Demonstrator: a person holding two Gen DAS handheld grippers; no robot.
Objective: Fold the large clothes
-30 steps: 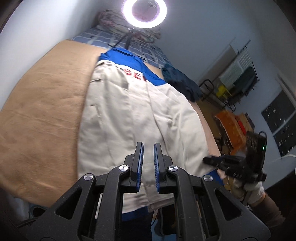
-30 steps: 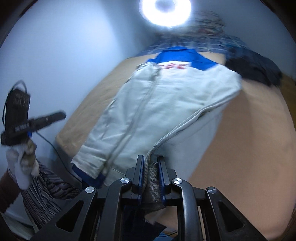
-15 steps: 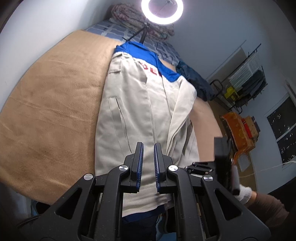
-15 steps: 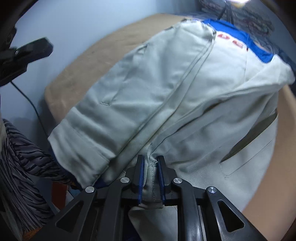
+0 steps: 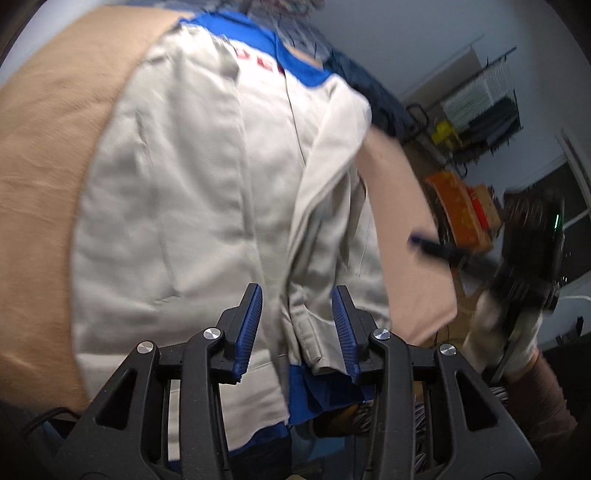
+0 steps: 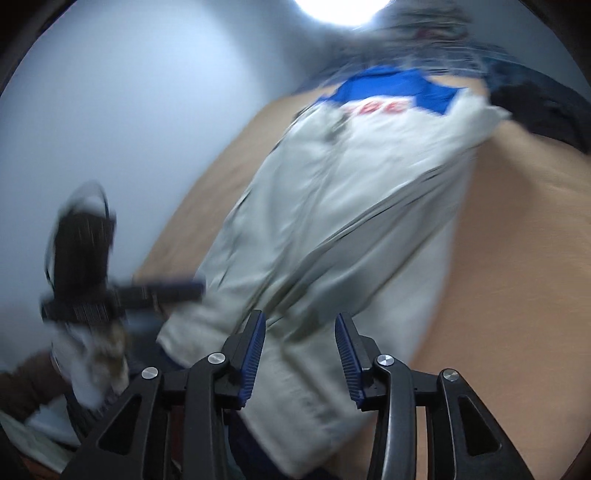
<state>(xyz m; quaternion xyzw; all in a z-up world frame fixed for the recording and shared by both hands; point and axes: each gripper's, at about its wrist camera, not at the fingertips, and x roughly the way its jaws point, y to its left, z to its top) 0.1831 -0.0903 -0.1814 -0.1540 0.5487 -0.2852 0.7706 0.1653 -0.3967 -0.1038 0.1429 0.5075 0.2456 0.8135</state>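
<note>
An off-white jacket [image 5: 192, 206] with a blue yoke and red letters lies lengthwise on a tan blanket [image 5: 48, 147], its right front panel folded inward over the body. My left gripper [image 5: 299, 325] hovers over the jacket's near hem. Its jaws are opening, with the folded edge showing between the pads but not pressed. In the right wrist view the jacket [image 6: 362, 206] is blurred. My right gripper [image 6: 301, 347] sits above its lower right part, jaws opening, gripping nothing. Each gripper also shows in the other's view, held in a gloved hand: right gripper [image 5: 476, 258], left gripper [image 6: 122, 291].
A dark blue garment [image 5: 369, 88] lies on the bed's far right by the jacket's shoulder. A ring light [image 6: 343, 11] glares beyond the head end. An orange object [image 5: 458, 206] and a rack stand on the floor to the right. The bed's near edge runs under both grippers.
My right gripper has let go of the jacket's front edge and its jaws have spread. My left gripper has sunk toward the hem and its jaws have parted too.
</note>
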